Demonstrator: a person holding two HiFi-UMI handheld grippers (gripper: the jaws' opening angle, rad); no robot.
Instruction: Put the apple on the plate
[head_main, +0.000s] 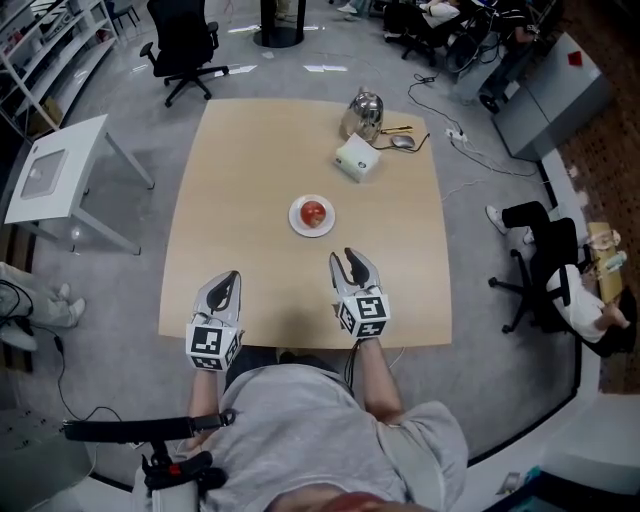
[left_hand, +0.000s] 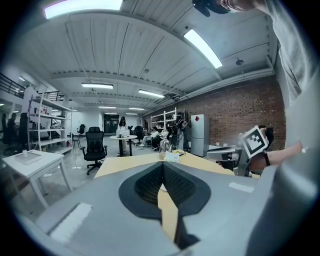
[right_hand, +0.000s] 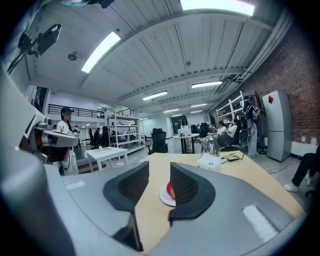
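Left tool (head_main: 232, 280) pressed together, right tool (head_main: 347, 262) part-spread, both empty at the near edge of counter (head_main: 240, 180). Apple (head_main: 314, 212) already sits on plate (head_main: 298, 222), mid-counter. Likely firm, smooth, fairly light: pinch across widest girth, modest squeeze.

Plain light grey short-sleeved T-shirt (head_main: 330, 435)

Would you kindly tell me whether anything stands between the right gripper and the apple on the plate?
Nothing visible does. Only bare table lies between the right gripper and the apple, which already sits on the white plate. The white box and the metal kettle stand beyond the plate, out of the path.
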